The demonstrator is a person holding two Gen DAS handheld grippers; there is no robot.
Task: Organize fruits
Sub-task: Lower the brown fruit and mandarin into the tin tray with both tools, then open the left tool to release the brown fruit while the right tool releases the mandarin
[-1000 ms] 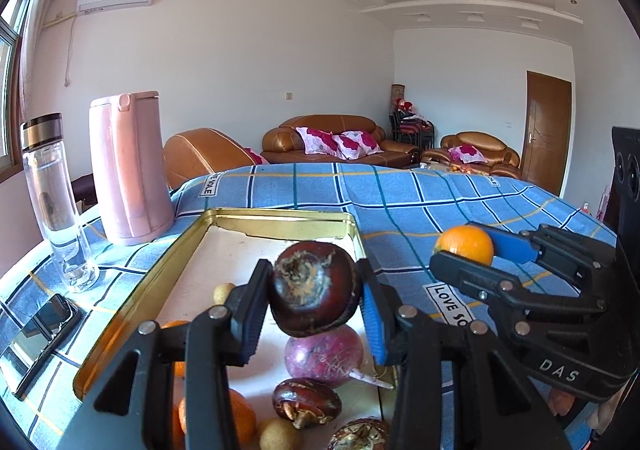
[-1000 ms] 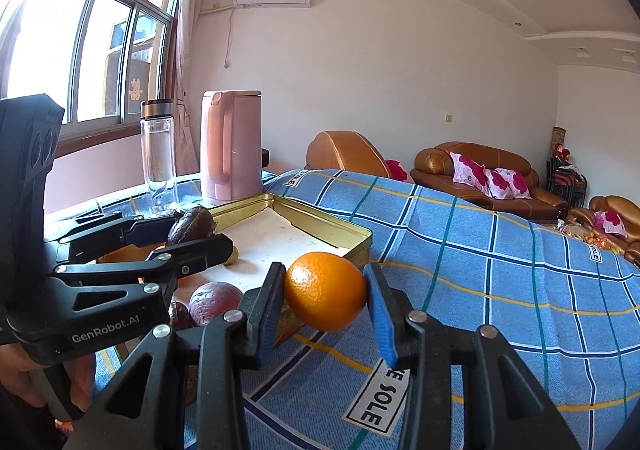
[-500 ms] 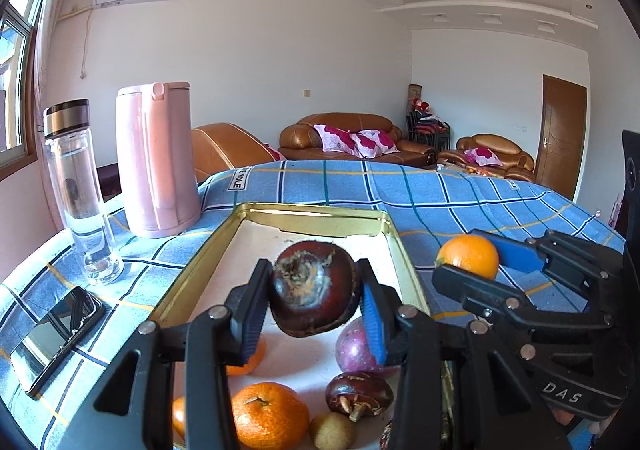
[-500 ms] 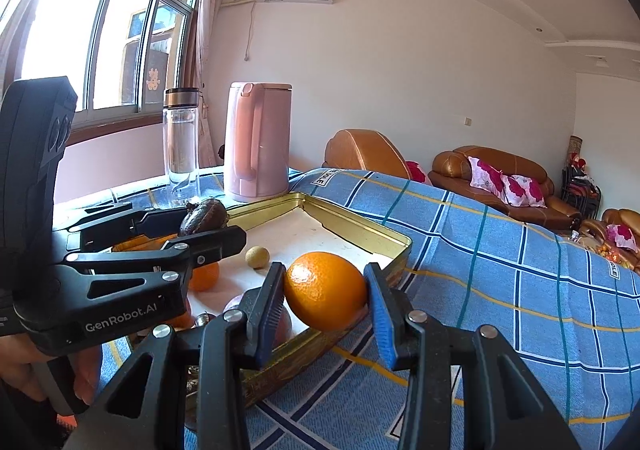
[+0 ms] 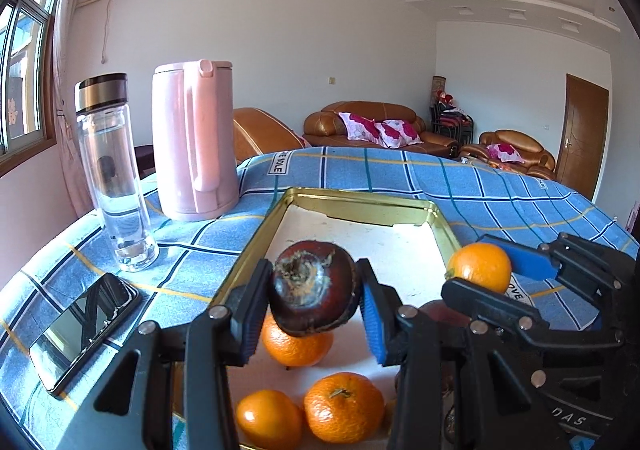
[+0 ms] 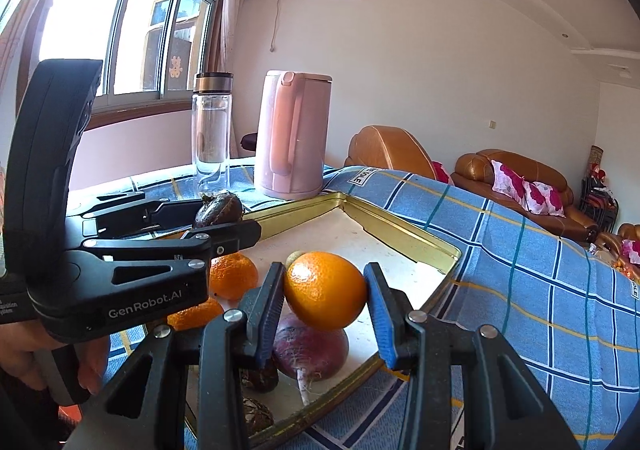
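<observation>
My left gripper (image 5: 314,300) is shut on a dark brown mangosteen (image 5: 314,292) and holds it over the near left part of the gold tray (image 5: 360,198). My right gripper (image 6: 326,296) is shut on an orange (image 6: 325,290), above the tray's near right side; the same orange (image 5: 479,267) shows in the left wrist view. Loose in the tray (image 6: 400,234) lie several tangerines (image 5: 344,406), a purple passion fruit (image 6: 310,346), more mangosteens (image 6: 256,416) and a small longan (image 6: 294,258). The left gripper (image 6: 224,216) is also seen in the right wrist view.
A pink kettle (image 5: 192,138) and a clear bottle (image 5: 112,174) stand left of the tray on the blue checked cloth (image 5: 500,186). A phone (image 5: 84,326) lies flat near the left edge. Sofas stand beyond the table. A hand (image 6: 48,366) holds the left gripper's handle.
Both grippers have moved leftward across the tray with their fruit still held. The kettle, bottle and tangerines have come further into view.
</observation>
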